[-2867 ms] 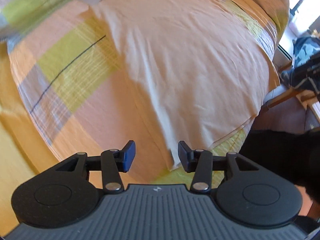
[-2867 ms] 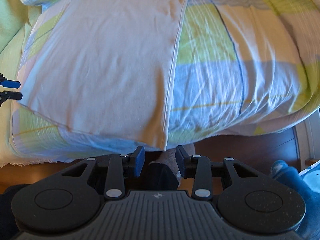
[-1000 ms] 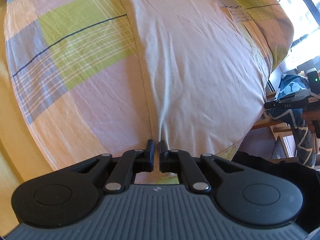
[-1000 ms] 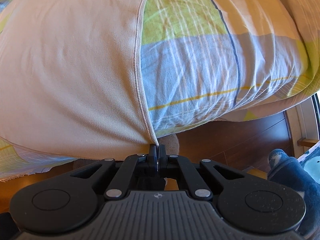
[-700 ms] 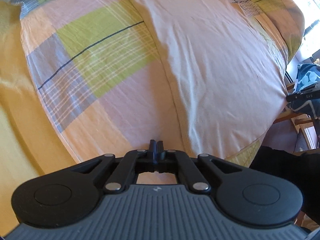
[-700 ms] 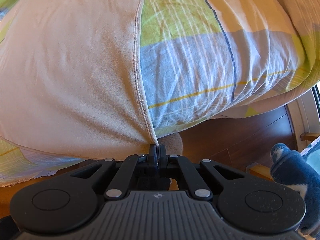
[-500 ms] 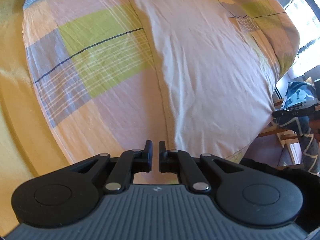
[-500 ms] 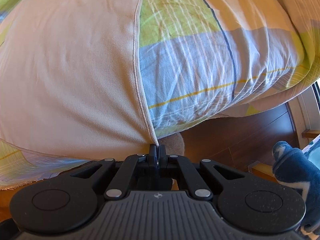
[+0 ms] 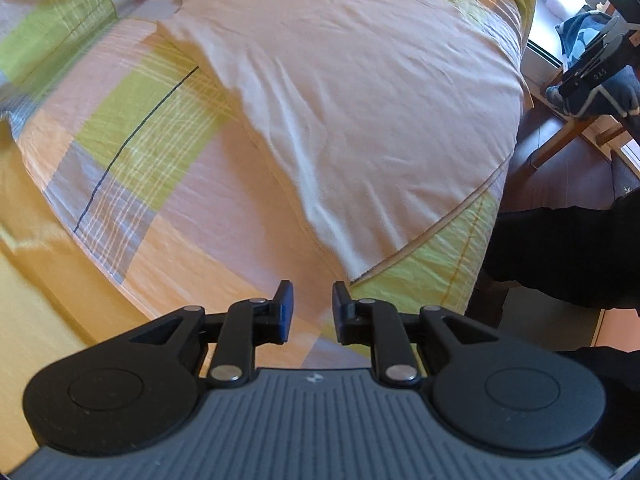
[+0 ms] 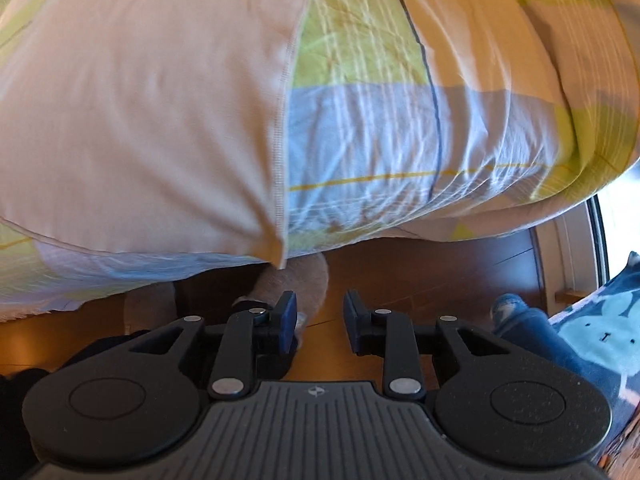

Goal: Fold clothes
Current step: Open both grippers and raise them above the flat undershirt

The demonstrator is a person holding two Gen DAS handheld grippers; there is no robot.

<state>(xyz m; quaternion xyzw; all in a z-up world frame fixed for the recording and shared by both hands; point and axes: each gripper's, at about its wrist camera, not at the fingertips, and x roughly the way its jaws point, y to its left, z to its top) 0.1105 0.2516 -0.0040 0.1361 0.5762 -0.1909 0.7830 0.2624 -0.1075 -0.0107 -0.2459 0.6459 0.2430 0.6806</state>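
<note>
Left wrist view: pale shirt [image 9: 360, 92] lies flat on the checked bedspread [image 9: 132, 128], long axis running from hem corner at approx 5 o'clock, just past the fingertips, up to the neck end at 12. Small print shows near the top edge; a sleeve sticks out toward 10 o'clock. Hem edge runs off toward 3 o'clock along the bed edge. Left gripper [image 9: 310, 304] hangs above the bedspread w/ fingers parted by a moderate gap, nothing between them. At 1.0 s ago those fingers were nearly closed on the shirt's side seam; now the cloth is released and the hem corner sits just beyond the right fingertip, not touching. At 2 o'clock, the other gripper's black body shows above a wooden chair [image 9: 560, 140] w/ blue clothing on it. Dark trouser leg [image 9: 560, 252] at 4 o'clock.

Right wrist view: the shirt fills the left half, side seam running 12 to 6, its hem corner drooping over the bed edge at approx 7 o'clock of the frame centre. Right gripper [image 10: 320, 312] fingers stand moderately apart, empty, below that corner; 0.5 s ago they were pinched shut on it. Under them: dark wood floor [image 10: 420, 276], a grey slipper [image 10: 304, 280]. Blue-patterned fabric [image 10: 592, 332] at 4 o'clock. Sunlit window frame at 3.
</note>
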